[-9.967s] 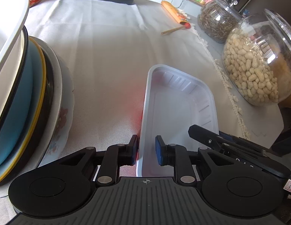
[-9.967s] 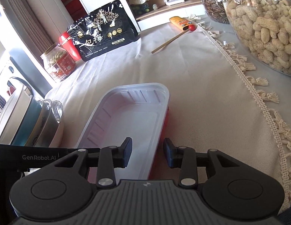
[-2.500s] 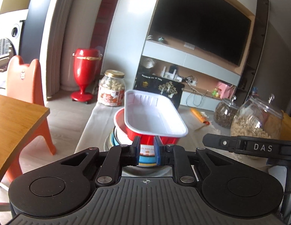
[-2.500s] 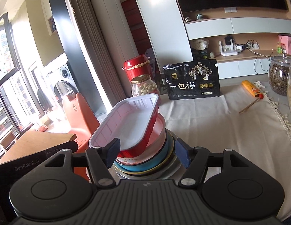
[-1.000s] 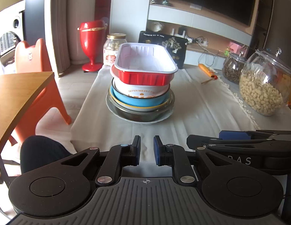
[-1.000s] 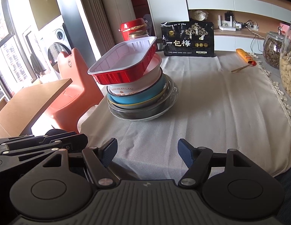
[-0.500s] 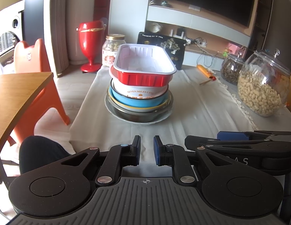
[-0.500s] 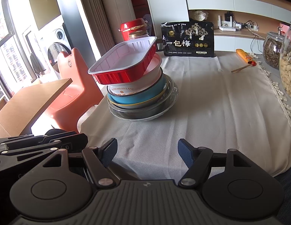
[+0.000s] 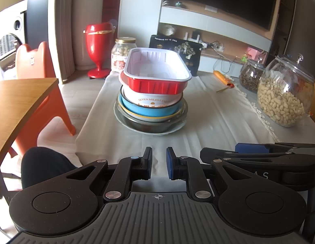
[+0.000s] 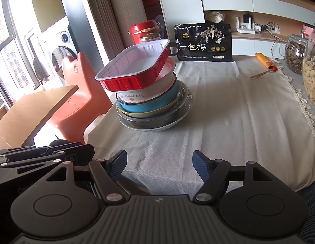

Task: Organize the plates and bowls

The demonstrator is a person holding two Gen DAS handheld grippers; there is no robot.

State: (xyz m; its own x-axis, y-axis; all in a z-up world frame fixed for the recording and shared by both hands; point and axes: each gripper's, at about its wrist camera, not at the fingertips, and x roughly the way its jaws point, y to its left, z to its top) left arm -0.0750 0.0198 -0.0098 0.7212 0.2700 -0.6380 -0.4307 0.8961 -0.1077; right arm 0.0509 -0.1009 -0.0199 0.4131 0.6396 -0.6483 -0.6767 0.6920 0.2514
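Stacking looks done. Bowls and plates sit in one pile on the white tablecloth (image 9: 208, 122), near its left edge. On top is a red foil tray (image 9: 155, 75), shiny and ribbed, white inside, and from the right view it tips up at the back. Under it sit a white bowl (image 9: 151, 99), a blue bowl (image 9: 149, 110) and a dark plate (image 9: 149, 125). Both grippers hang back, empty. The left gripper (image 9: 159, 163) is nearly closed; the right gripper (image 10: 159, 163) is wide open. Next, I think, someone should nudge the tray flat.
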